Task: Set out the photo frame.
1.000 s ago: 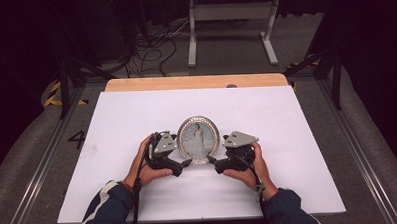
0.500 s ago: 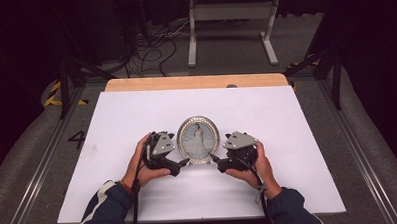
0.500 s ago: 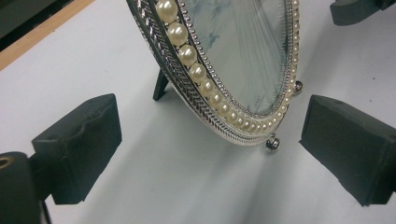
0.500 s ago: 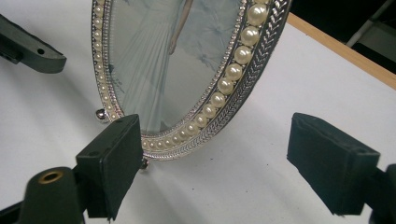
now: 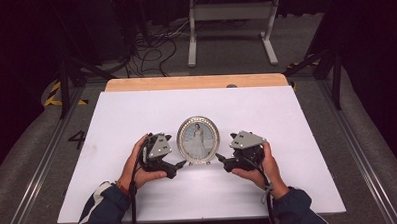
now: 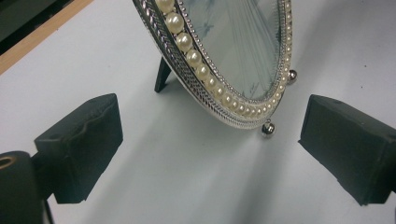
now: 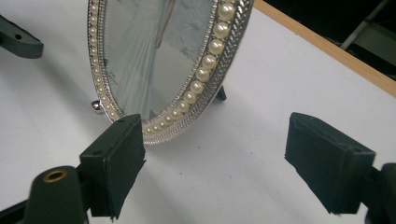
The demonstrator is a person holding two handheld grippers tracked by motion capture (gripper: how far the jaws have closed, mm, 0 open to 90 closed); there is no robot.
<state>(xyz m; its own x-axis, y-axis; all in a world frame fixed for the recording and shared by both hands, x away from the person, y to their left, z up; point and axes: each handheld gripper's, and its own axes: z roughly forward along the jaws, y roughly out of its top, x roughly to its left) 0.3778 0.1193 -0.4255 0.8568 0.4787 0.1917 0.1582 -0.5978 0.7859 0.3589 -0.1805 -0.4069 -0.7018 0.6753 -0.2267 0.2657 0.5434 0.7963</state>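
With both grippers' jaws spread and empty, the left gripper [image 5: 181, 165] at eight o'clock and the right gripper [image 5: 219, 158] at four o'clock of the standing oval picture frame [image 5: 198, 140], whichever closed would best pinch the pearl rim gently, keeping the back strut [image 6: 162, 74] planted.

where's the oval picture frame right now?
In the high view the oval picture frame stands upright near the table's middle, between the left gripper and right gripper.

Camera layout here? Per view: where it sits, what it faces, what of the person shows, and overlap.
High view: above the person's side, facing forward and down on the white table; both forearms, left gripper, right gripper.
Left gripper view: on that gripper, facing the oval frame; own open jaws.
Right gripper view: likewise, opposite side; open jaws.
Shared: the frame.
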